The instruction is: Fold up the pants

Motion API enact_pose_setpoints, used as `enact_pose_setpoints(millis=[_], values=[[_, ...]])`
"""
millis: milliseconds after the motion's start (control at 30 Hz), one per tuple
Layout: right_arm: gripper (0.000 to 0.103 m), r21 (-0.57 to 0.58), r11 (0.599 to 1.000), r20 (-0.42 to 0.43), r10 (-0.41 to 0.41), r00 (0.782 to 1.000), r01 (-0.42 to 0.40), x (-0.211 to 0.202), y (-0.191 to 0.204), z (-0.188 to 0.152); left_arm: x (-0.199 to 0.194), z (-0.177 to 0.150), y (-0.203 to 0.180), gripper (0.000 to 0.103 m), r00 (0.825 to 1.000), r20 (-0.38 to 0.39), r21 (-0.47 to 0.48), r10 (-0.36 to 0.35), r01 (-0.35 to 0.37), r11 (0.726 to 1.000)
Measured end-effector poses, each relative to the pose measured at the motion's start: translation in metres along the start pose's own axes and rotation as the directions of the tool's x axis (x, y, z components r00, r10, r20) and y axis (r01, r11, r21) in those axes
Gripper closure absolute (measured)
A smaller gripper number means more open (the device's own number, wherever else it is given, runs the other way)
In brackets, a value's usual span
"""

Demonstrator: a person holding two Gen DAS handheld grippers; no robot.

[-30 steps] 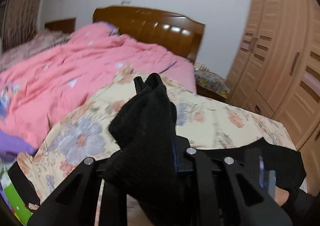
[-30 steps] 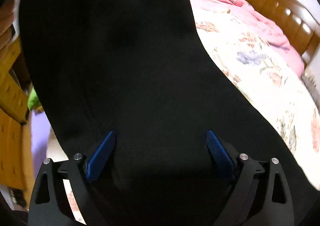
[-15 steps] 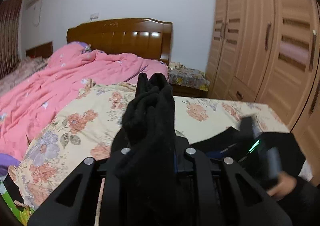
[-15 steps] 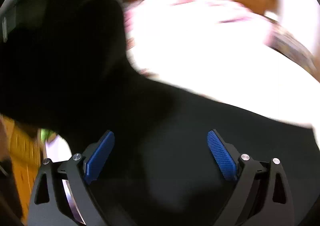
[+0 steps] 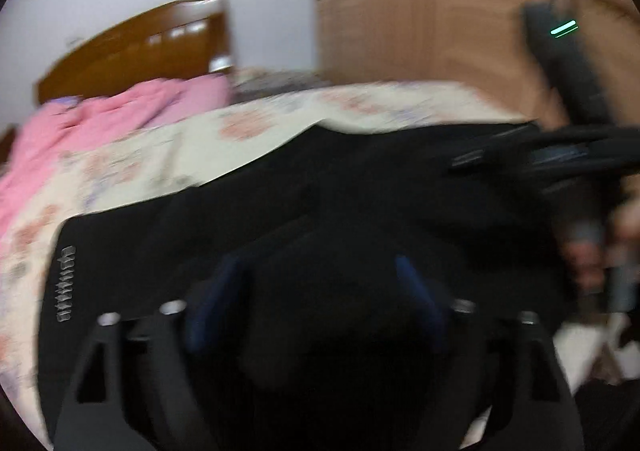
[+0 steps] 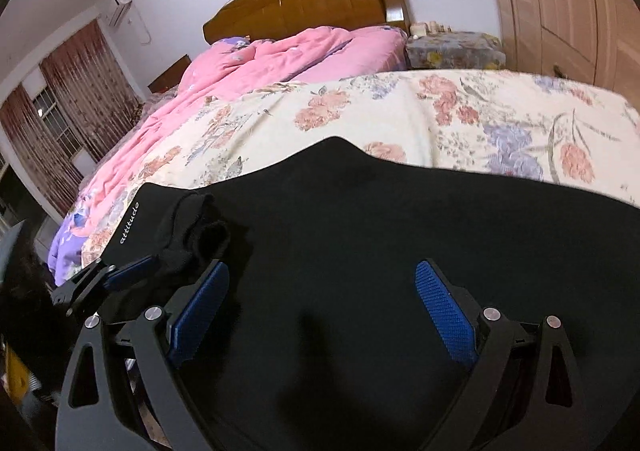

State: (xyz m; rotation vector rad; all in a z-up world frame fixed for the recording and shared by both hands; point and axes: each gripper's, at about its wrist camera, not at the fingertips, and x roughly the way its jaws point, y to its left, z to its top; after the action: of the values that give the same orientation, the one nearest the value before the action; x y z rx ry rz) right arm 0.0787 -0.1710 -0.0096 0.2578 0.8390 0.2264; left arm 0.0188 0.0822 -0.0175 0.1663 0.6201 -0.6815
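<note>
Lying across the near edge of the bed, the black pants (image 6: 400, 219) stretch sideways over the floral bedspread (image 6: 440, 111), their long axis running left to right in front of both grippers. One end, with small white lettering that reads "attitude" (image 6: 129, 222), sits at the left of the right wrist view; the cloth runs off to the right edge of the picture.

The right gripper (image 6: 320, 311) hangs just above the broad middle of the pants, its blue-padded fingers (image 6: 444, 315) spread wide apart with only flat cloth beneath them and nothing pinched. The left gripper (image 6: 166, 265) shows at the far left of that same view, at the lettered end, where a bunched black fold (image 6: 192, 227) lies right at its fingertips.

From the left wrist view, which is badly blurred, the left gripper (image 5: 320, 291) has its fingers (image 5: 416, 291) opening, with black cloth below and between them but, as far as the blur allows, not squeezed. The right gripper (image 5: 532, 155) shows there at the right.

Judging from this, the left hand is nearer the lettered end and the right hand nearer the middle, so any next fold would likely run along the sideways length of the pants
</note>
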Motion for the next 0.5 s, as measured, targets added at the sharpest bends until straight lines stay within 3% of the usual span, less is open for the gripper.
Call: enact_pose_setpoints(millis=[100,200,267,300,333,367,433,500], values=[[0.01,0.048,0.994,-0.031,0.1,0.995,-0.098,0.01,0.01,0.0,-0.028,-0.004,0.001,0.01,0.995,0.056,0.006,-0.078,0.078,0.997],[0.01,0.069,0.978,-0.13,0.203,0.971,-0.195,0.018,0.03,-0.015,-0.062,-0.016,0.034,0.007,0.993,0.1,-0.092,-0.061,0.07,0.993],[0.01,0.059,0.967,-0.196,0.255,0.947,-0.248,0.028,0.049,-0.024,-0.081,-0.028,0.063,0.004,0.994,0.103,-0.163,0.035,-0.018,0.987],[0.01,0.063,0.961,-0.223,0.277,0.935,-0.269,0.032,0.057,-0.029,-0.089,-0.038,0.082,0.004,0.99,0.085,-0.196,0.115,-0.097,0.976],[0.01,0.065,0.956,-0.244,0.292,0.925,-0.285,0.036,0.066,-0.032,-0.094,-0.045,0.094,0.004,0.983,0.062,-0.21,0.173,-0.157,0.965],[0.01,0.052,0.957,-0.26,0.29,0.921,-0.286,0.039,0.077,-0.036,-0.097,-0.055,0.109,0.004,0.965,0.015,-0.219,0.261,-0.251,0.943],[0.011,0.024,0.954,-0.28,0.293,0.914,-0.299,0.043,0.094,-0.037,-0.1,-0.066,0.125,0.004,0.944,-0.038,-0.213,0.329,-0.329,0.92],[0.019,0.052,0.941,-0.301,0.335,0.893,-0.335,0.054,0.106,-0.036,-0.101,-0.076,0.136,0.004,0.936,-0.074,-0.197,0.344,-0.352,0.915]])
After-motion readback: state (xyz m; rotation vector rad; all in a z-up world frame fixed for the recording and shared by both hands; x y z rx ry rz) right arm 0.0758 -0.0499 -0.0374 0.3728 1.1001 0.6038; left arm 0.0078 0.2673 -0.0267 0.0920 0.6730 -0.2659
